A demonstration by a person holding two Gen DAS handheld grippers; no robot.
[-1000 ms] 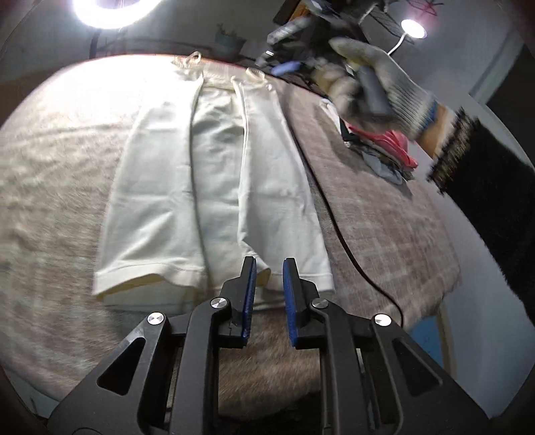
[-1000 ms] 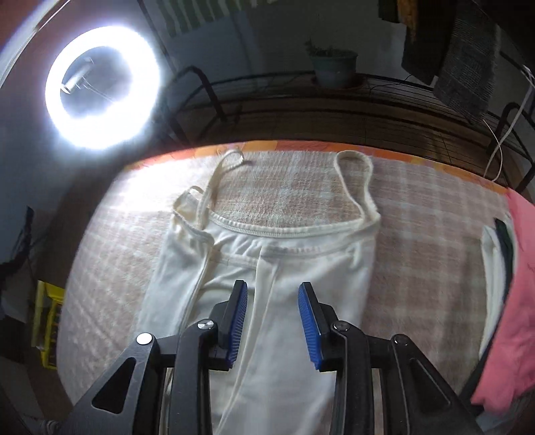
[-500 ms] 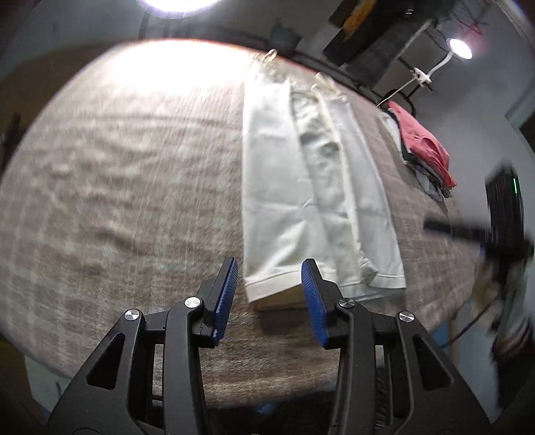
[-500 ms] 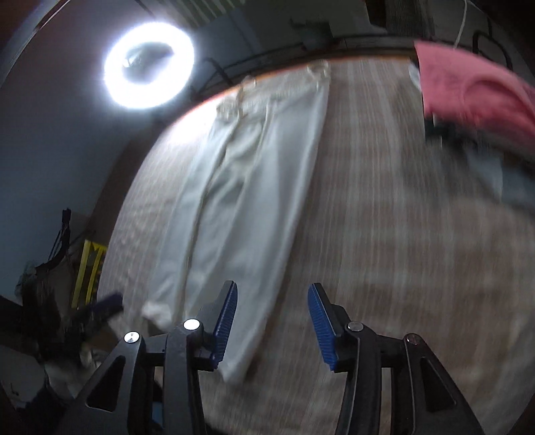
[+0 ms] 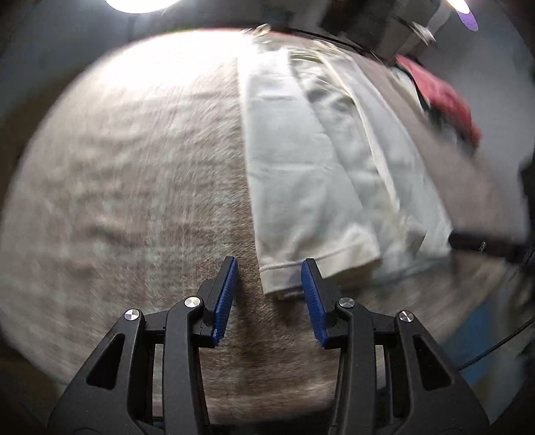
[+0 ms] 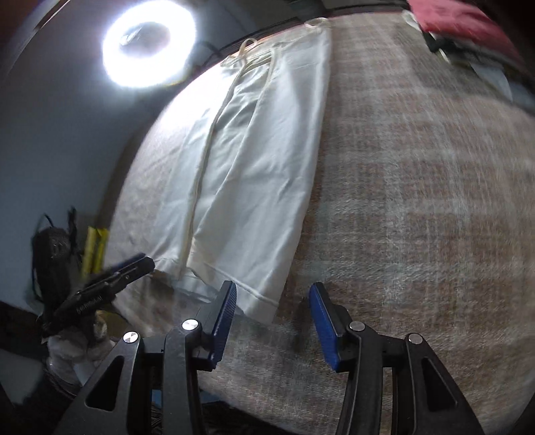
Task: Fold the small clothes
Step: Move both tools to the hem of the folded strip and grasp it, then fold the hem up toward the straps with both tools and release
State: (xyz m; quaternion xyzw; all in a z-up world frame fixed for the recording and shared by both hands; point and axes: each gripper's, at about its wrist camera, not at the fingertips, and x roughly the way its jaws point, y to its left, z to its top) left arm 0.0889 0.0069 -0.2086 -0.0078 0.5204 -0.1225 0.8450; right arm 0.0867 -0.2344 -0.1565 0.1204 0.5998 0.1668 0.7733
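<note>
A cream strappy top (image 5: 321,160) lies flat on the checked cloth, its sides folded inward into a long strip, straps at the far end. My left gripper (image 5: 269,284) is open, its jaws on either side of the hem's near left corner. In the right wrist view the same top (image 6: 254,157) runs away from me. My right gripper (image 6: 272,309) is open and empty at the hem's near right corner. The left gripper (image 6: 130,264) also shows at the left of that view, by the other hem corner.
The checked cloth (image 5: 133,200) covers the table. A pile of clothes with a red garment (image 5: 444,97) on top lies at the far right; it also shows in the right wrist view (image 6: 464,20). A ring light (image 6: 148,50) glares beyond the far edge.
Both grippers have come down from the strap end to the hem end of the top. The left gripper has opened wider and now brackets the hem corner.
</note>
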